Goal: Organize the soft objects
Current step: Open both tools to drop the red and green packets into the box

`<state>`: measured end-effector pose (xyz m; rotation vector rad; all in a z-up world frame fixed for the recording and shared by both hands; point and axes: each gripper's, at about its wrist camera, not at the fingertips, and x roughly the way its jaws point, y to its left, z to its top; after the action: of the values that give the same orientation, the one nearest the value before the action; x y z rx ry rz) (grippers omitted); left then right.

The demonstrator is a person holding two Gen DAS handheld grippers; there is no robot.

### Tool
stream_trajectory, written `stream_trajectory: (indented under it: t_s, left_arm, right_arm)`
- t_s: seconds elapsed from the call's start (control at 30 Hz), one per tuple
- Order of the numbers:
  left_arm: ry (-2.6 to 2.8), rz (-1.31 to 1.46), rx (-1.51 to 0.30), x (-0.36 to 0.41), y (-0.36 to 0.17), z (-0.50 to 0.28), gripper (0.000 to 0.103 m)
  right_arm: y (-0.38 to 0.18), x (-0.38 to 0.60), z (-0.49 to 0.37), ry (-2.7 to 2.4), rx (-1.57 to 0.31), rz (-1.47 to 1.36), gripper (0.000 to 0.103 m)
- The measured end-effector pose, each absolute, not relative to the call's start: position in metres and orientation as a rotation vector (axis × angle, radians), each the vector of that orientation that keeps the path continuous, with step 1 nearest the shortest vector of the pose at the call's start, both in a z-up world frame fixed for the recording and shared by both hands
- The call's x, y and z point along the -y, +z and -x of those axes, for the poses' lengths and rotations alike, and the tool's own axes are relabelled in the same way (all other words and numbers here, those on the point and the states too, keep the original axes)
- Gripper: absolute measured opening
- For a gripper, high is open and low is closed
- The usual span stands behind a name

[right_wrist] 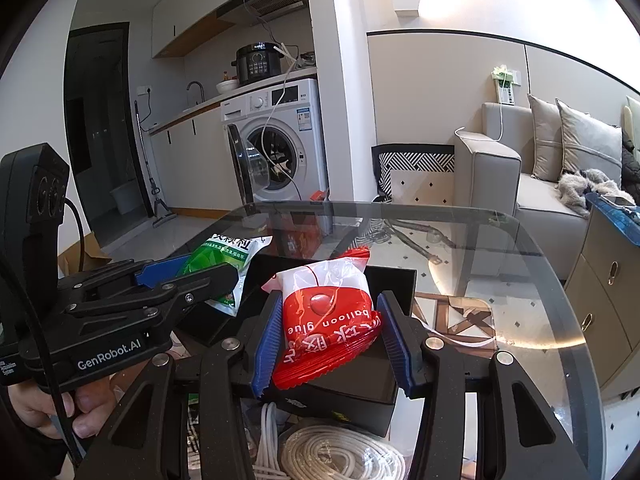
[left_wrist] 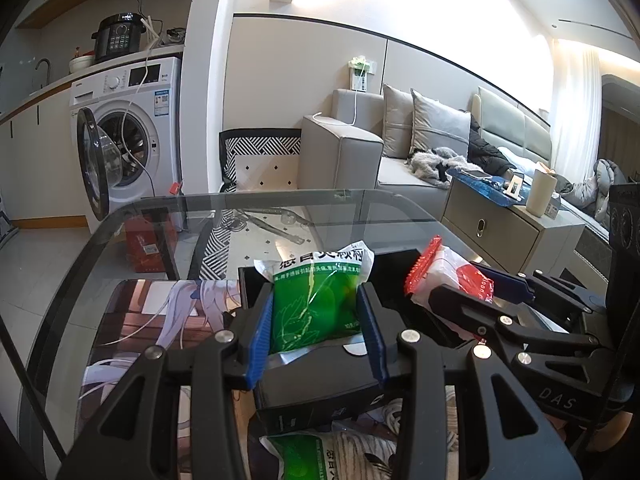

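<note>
A green and white soft packet (left_wrist: 320,272) sits between the blue pads of my left gripper (left_wrist: 317,312), which is shut on it. My right gripper (right_wrist: 331,308) is shut on a red and white "balloon glue" packet (right_wrist: 328,320), pinched at both sides. Both packets hang side by side over an open black box (right_wrist: 360,388) on the glass table (right_wrist: 500,260). In the right wrist view the left gripper (right_wrist: 200,276) and its green packet (right_wrist: 228,256) are to the left. In the left wrist view the right gripper (left_wrist: 472,292) and red packet (left_wrist: 440,268) are to the right.
A second green packet (left_wrist: 304,456) and a coil of white cable (right_wrist: 340,456) lie under the glass near the front edge. A hand (right_wrist: 44,412) grips the left tool's handle. Past the table stand a washing machine (right_wrist: 280,140), a grey sofa (right_wrist: 540,184) and a cabinet (left_wrist: 500,228).
</note>
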<state>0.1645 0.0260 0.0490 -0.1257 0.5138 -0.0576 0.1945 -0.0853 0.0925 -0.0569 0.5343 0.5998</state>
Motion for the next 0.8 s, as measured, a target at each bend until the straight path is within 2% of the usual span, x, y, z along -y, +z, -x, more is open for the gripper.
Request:
stream_trajectory:
  t_s: [0.57, 0.77, 0.8]
  left_arm:
    - [-0.073, 0.101, -0.592, -0.021, 0.036, -0.181, 0.042]
    - [-0.071, 0.091, -0.577, -0.021, 0.038, -0.178, 0.047]
    - [-0.07, 0.09, -0.577, -0.021, 0.038, -0.176, 0.052]
  right_arm:
    - [0.072, 0.078, -0.218, 0.582, -0.578, 0.095, 0.048]
    - [0.072, 0.08, -0.214, 0.564, -0.563, 0.099, 0.058]
    - [0.074, 0.082, -0.213, 0.563, -0.559, 0.099, 0.068]
